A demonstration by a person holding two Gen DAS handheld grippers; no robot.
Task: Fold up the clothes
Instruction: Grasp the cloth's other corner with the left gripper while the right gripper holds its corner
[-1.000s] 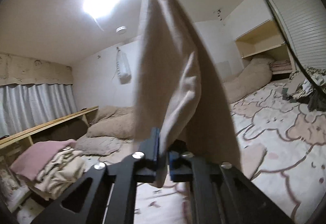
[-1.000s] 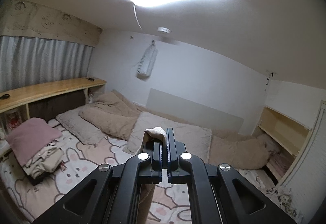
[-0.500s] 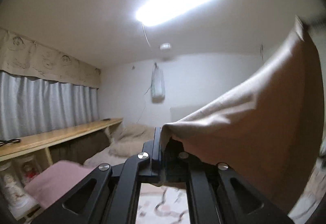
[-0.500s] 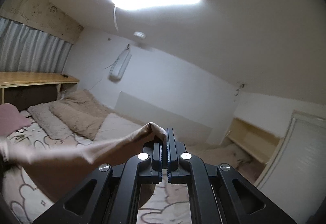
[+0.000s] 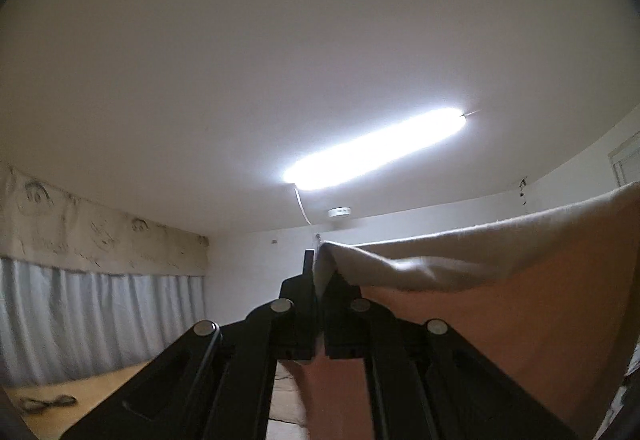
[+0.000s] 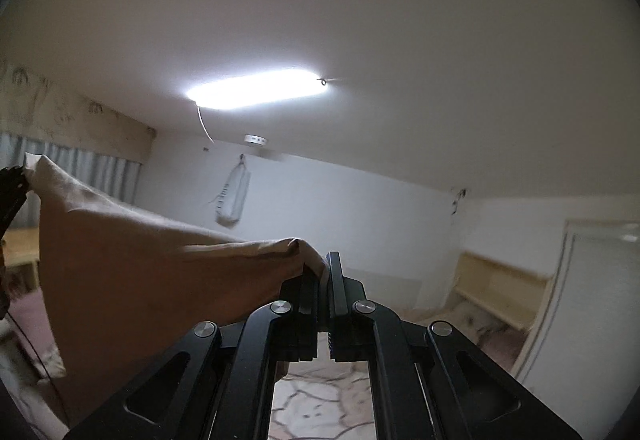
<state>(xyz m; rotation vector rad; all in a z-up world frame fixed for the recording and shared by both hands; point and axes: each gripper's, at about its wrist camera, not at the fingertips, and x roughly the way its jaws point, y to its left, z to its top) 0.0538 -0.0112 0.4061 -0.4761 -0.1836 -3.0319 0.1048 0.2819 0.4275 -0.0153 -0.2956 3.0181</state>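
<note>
Both claws, left gripper and right gripper, clamp a beige cloth, now raised and stretched flat for folding.

The beige cloth runs off the right edge — its lower hem hidden behind the left tongs.

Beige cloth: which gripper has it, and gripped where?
Both. The left gripper pinches one upper corner of the beige cloth; the right gripper pinches the opposite upper corner, with the top edge spanning between them and the rest hanging below.
</note>
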